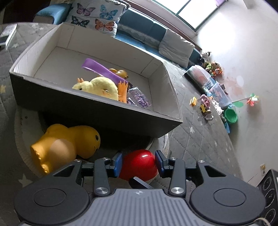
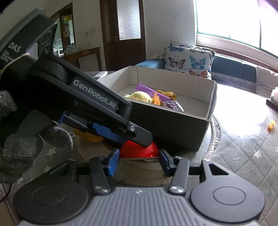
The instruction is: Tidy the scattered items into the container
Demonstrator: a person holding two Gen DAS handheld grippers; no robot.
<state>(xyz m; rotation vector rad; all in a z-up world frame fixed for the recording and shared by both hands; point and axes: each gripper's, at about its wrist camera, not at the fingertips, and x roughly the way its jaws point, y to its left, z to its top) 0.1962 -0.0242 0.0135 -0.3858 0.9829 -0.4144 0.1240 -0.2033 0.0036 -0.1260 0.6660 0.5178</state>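
Observation:
A dark cardboard box (image 1: 97, 106) with a white inside stands on a round mat; it holds a yellow plush duck (image 1: 100, 86), a purple strip (image 1: 102, 69) and other small toys. In front of the box lies a glossy red toy (image 1: 139, 163), and my left gripper (image 1: 139, 161) is shut on it, a blue pad against each side. A yellow rubber figure (image 1: 69, 144) lies on its side just left of it. In the right wrist view my right gripper (image 2: 139, 162) is open and holds nothing, just short of the red toy (image 2: 139, 149), with the left gripper's finger (image 2: 139, 135) lying across the toy.
A gloved hand (image 2: 20, 147) holds the left gripper. Several small toys (image 1: 205, 106), a green bowl (image 1: 230, 115), a clear bin (image 1: 215, 88) and a pinwheel (image 1: 252, 100) lie on the quilted rug at right. A sofa with a butterfly cushion (image 1: 97, 15) stands behind the box.

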